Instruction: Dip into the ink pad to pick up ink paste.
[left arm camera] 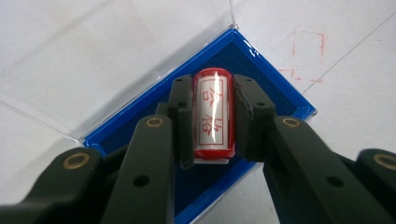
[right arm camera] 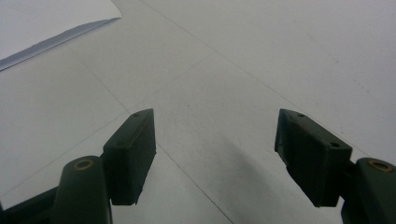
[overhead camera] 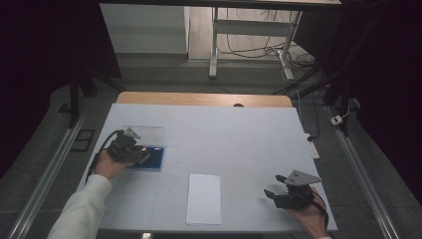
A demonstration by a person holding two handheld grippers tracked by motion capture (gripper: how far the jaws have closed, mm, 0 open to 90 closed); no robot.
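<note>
The left gripper [left arm camera: 212, 116] has its jaws clenched on a red stamp [left arm camera: 212, 114]; the stamp is a small cylinder with a white label bearing red characters, lying lengthwise between the two pads. It hangs right over the ink pad [left arm camera: 280, 88], a dark blue pad in a bright blue tray; whether the stamp's end touches the pad I cannot tell. The pad's clear lid [left arm camera: 70, 79] lies folded open flat on the tabletop [overhead camera: 239, 134], on the pad's far side as seen from above. Just beside the pad, on the white surface, there is a faint red square mark [left arm camera: 308, 44].

From above, the left gripper [overhead camera: 130, 149] sits at the pad's [overhead camera: 154, 160] left edge, held by a hand on a white sleeve [overhead camera: 82, 209]; the lid [overhead camera: 147, 133] shows as a pale sheet behind it.

A sheet of paper [overhead camera: 204, 198] lies to the right of the pad and nearer the person; further right of the pad again is the right gripper [overhead camera: 278, 186], low over bare tabletop. Its jaws stand released, wide apart, with nothing between them [right arm camera: 215, 154]; a corner of the paper [right arm camera: 42, 23] shows ahead of it to one side.
</note>
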